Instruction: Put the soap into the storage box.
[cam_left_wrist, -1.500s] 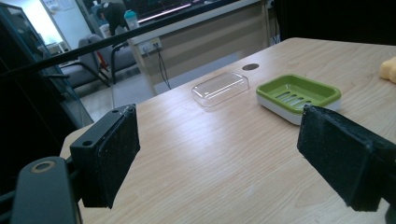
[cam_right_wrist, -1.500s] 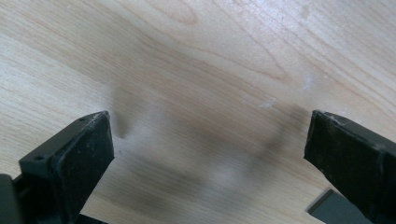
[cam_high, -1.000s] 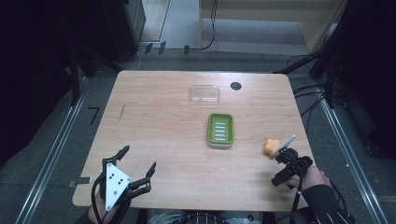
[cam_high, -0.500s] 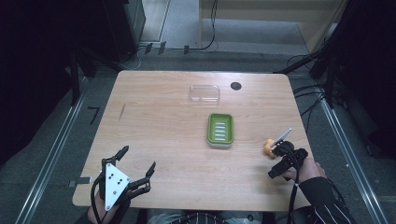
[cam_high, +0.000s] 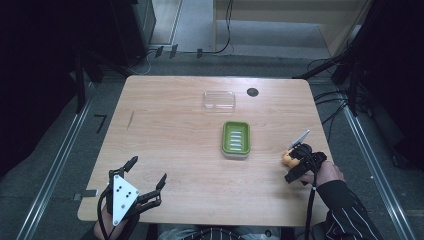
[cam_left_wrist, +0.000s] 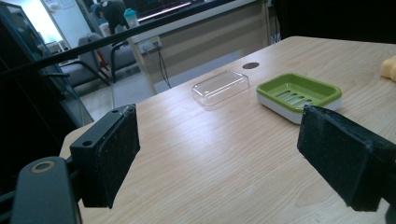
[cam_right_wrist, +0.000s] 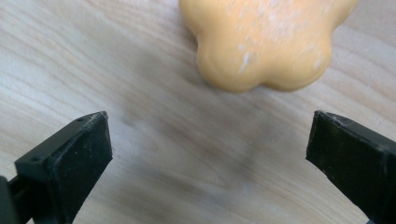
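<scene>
The orange soap (cam_right_wrist: 268, 39), a matte, lobed, flower-shaped bar with pale powdery flecks, lay on the pale wood-grain worktop (cam_high: 180, 130) near its right edge. In the right gripper view it sat just beyond the right gripper (cam_right_wrist: 210, 154), whose two black, blocky fingers (cam_right_wrist: 79, 149) stood wide apart on either side of bare wood, touching nothing. The high view placed that right gripper (cam_high: 292, 156) over the soap (cam_high: 288, 158), with the person's hand (cam_high: 325, 174) and a striped sleeve (cam_high: 350, 210) behind it.

The left gripper (cam_high: 145, 180) hung at the near left corner of the worktop, a grey three-cornered plate on top. In its own view its fingers (cam_left_wrist: 109, 156), faced with rough, grainy black pads, were spread wide and empty.

That view also showed relief the high view flattened: a glossy green soap dish (cam_left_wrist: 299, 93) with a slotted floor on a white base, and beside it a clear plastic lid (cam_left_wrist: 220, 86), rectangular with rounded corners. The high view set the dish (cam_high: 236, 139) mid-worktop, well apart from the soap, and the lid (cam_high: 219, 100) farther back.
</scene>
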